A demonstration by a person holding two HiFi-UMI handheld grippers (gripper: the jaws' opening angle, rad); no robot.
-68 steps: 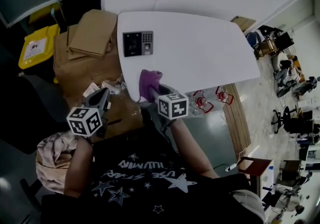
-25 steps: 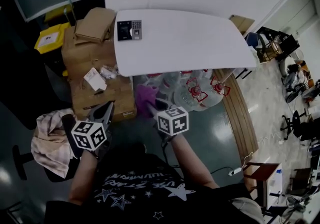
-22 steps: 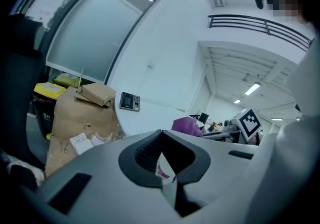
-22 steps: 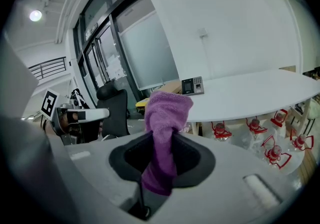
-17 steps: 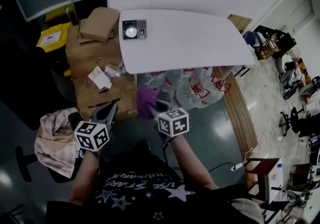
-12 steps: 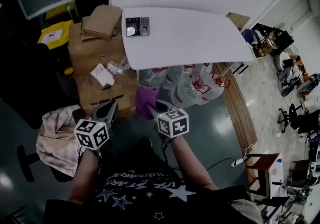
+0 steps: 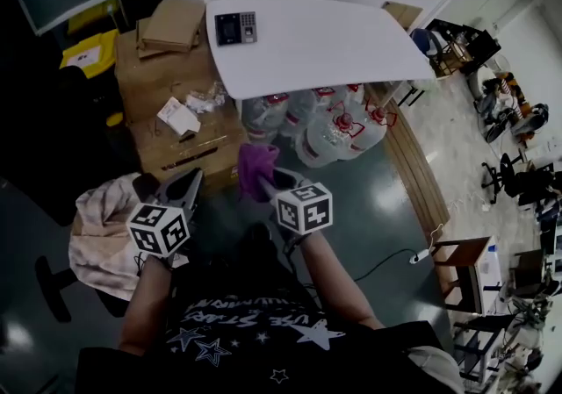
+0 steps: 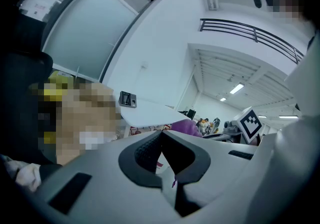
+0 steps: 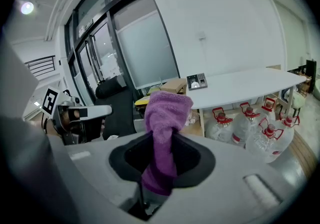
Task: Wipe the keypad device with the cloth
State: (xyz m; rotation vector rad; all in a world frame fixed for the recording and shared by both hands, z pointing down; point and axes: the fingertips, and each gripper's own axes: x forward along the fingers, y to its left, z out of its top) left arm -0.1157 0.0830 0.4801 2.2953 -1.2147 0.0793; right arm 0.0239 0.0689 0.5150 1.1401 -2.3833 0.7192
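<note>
My right gripper (image 7: pixel 263 178) clamps the cloth (image 7: pixel 255 162); the keypad device (image 7: pixel 235 28) lies well ahead on the surface's (image 7: pixel 334 46) left end, probably equally near either arm. The left gripper (image 7: pixel 191 180) has fingers together, empty.

Your T-shirt (image 7: pixel 255 331): black, short sleeves, white stars, white lettering. Your left gripper (image 7: pixel 193 176) and right gripper (image 7: pixel 268 178): grey shells, black-and-white marker cubes (image 7: pixel 158 228) (image 7: pixel 304 208).
</note>
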